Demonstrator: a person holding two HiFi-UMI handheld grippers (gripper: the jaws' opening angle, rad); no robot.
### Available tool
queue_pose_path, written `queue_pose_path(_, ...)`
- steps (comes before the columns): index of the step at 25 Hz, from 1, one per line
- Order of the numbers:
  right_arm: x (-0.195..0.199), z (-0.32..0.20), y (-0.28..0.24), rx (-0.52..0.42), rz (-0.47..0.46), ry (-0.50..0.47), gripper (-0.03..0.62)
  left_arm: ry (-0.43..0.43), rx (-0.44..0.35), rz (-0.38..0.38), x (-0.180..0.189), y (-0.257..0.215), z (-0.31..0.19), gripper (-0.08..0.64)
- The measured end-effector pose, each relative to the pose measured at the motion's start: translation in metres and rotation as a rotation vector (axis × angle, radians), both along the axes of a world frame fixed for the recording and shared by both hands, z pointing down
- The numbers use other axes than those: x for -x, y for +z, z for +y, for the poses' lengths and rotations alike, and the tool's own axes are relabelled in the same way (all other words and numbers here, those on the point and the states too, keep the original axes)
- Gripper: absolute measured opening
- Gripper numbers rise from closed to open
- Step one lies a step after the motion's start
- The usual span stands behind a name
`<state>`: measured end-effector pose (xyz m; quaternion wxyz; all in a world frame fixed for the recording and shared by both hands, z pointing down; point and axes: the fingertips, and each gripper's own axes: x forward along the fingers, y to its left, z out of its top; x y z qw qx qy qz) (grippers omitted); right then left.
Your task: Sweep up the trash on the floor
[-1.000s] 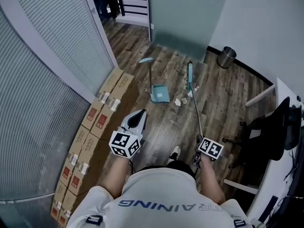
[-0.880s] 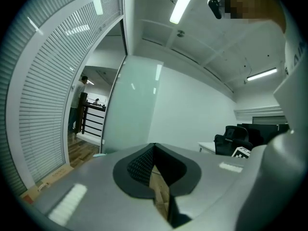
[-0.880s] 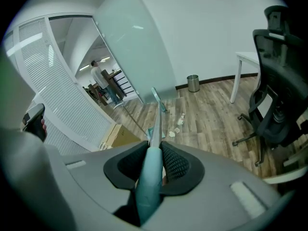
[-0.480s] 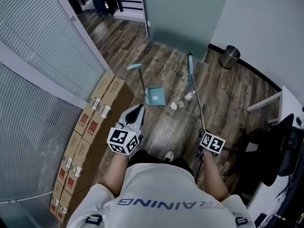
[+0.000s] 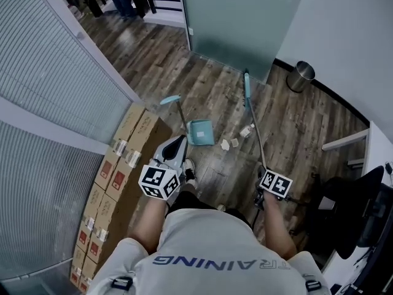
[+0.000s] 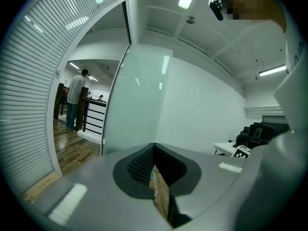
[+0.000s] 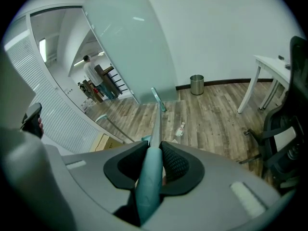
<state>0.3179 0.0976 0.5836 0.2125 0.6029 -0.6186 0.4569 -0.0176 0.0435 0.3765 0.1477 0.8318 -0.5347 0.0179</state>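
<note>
My right gripper (image 5: 268, 176) (image 7: 156, 150) is shut on the teal grip of a broom handle (image 5: 255, 128) (image 7: 155, 124). The handle slants away to the narrow teal broom head (image 5: 247, 90) on the wooden floor beyond the trash. Small crumpled scraps (image 5: 225, 144) and a small bottle (image 5: 247, 130) (image 7: 180, 129) lie just left of the handle. A teal dustpan (image 5: 201, 132) with a long upright handle (image 5: 177, 106) stands left of the scraps. My left gripper (image 5: 178, 142) (image 6: 155, 153) is shut with nothing in it, held out nearly level, short of the dustpan's handle.
Cardboard boxes (image 5: 120, 165) line the ribbed glass partition on the left. A metal bin (image 5: 300, 76) stands by the far wall. A black office chair (image 5: 353, 208) and a white desk (image 7: 272, 64) are at the right. A person (image 6: 76, 97) stands in the far room.
I have walked forward, so the dustpan and trash now lie closer below me. Both grippers came along, the right still shut on the broom. My left foot now shows.
</note>
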Motion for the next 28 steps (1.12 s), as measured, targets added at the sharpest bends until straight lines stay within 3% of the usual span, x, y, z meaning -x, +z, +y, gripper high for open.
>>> queue_pose_path(9,0.05,-0.099,0.005,0.058,0.036,0.081,0.104,0.095,0.04,-0.015,0.058,0.02,-0.137,0.002)
queue_pose_path(18,0.095,-0.16,0.021,0.138,0.049,0.1,0.104,0.102,0.167,-0.028,0.117,0.078,-0.231,0.002)
queue_pose_path(24,0.089,-0.183,0.041,0.178,0.03,0.066,0.104,0.091,0.219,-0.061,0.108,0.097,-0.25,0.002)
queue_pose_path(28,0.075,-0.194,0.052,0.199,0.016,0.007,0.104,0.11,0.258,-0.137,0.088,0.112,-0.254,0.002)
